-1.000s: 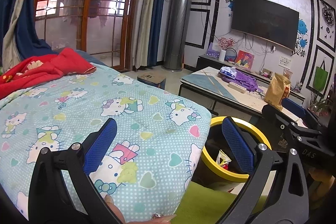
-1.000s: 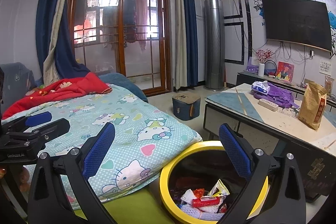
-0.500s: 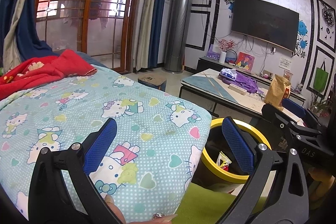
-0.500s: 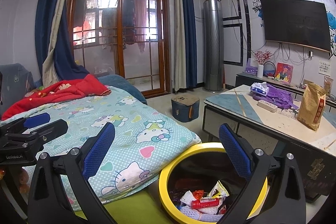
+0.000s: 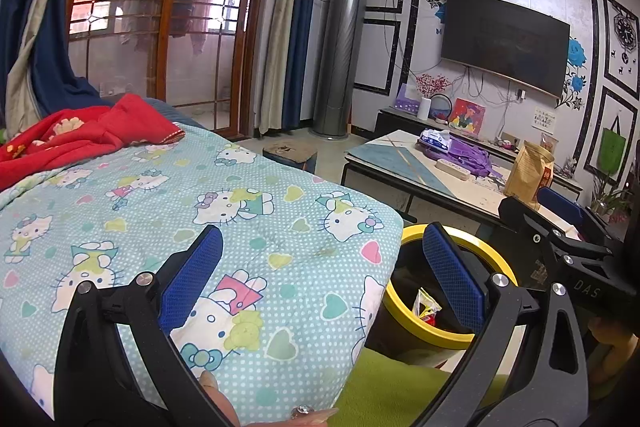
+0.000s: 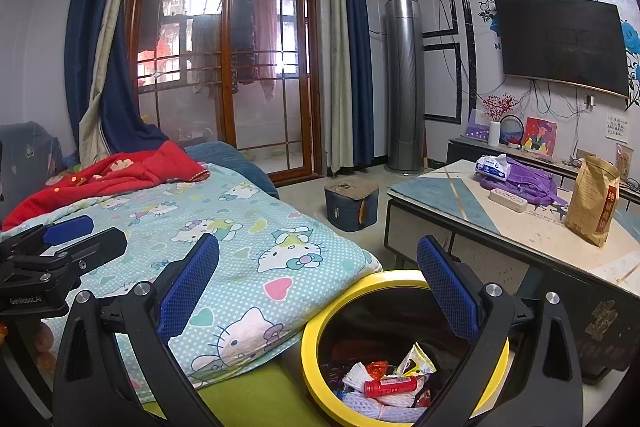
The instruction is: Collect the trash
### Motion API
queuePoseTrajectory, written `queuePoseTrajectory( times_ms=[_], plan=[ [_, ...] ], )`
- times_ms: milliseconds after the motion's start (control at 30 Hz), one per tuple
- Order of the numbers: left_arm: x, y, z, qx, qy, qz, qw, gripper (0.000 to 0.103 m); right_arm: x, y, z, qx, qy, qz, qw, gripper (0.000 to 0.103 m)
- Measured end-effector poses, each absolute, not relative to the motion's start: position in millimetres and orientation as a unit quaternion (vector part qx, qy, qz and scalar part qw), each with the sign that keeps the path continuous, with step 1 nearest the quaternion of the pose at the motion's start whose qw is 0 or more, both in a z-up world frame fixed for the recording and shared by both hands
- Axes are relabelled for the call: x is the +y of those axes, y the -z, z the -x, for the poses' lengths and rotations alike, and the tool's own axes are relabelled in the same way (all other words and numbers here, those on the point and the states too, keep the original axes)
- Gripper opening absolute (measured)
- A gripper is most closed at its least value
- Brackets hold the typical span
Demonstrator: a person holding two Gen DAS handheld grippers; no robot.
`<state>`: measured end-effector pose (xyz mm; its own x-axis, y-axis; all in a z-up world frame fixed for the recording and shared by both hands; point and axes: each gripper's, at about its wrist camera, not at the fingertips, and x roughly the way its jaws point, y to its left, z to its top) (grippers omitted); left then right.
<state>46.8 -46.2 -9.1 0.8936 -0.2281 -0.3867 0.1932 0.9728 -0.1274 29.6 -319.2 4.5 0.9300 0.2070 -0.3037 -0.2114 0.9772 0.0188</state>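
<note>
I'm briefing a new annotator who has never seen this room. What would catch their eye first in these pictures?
Probably the pale blue cartoon-cat quilt covering the bed on the left, with a crumpled red blanket at its far end. Next, the yellow-rimmed round trash bin below the open right hand-held gripper, already holding wrappers and a red tube. On the right, a brown paper bag stands on the low table.

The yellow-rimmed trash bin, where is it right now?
The trash bin sits low and right of centre in the right wrist view, on the floor between the Hello Kitty blanket and the coffee table.
</note>
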Motion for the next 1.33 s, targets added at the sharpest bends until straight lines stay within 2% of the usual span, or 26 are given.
queuePoseTrajectory(
  times_ms=[967,1067,1167,1233,1333],
  plan=[
    [-36,10,-50,0.216,0.101,0.058,0.969,0.092,-316,-4,-35,0.150,-0.103,0.002,0.983,0.097],
    [-5,8,-50,0.229,0.075,0.087,0.967,0.092,-290,-11,-47,0.159,-0.145,0.003,0.977,0.097],
    [45,9,-44,0.245,-0.002,0.090,0.966,0.092,-220,-14,-63,0.183,-0.231,0.016,0.956,0.097],
    [106,14,-32,0.261,-0.096,0.095,0.956,0.092,-166,-14,-69,0.208,-0.293,0.025,0.933,0.097],
    [202,28,-6,0.298,-0.248,0.120,0.914,0.092,-53,4,-71,0.293,-0.403,0.060,0.865,0.096]
  ],
)
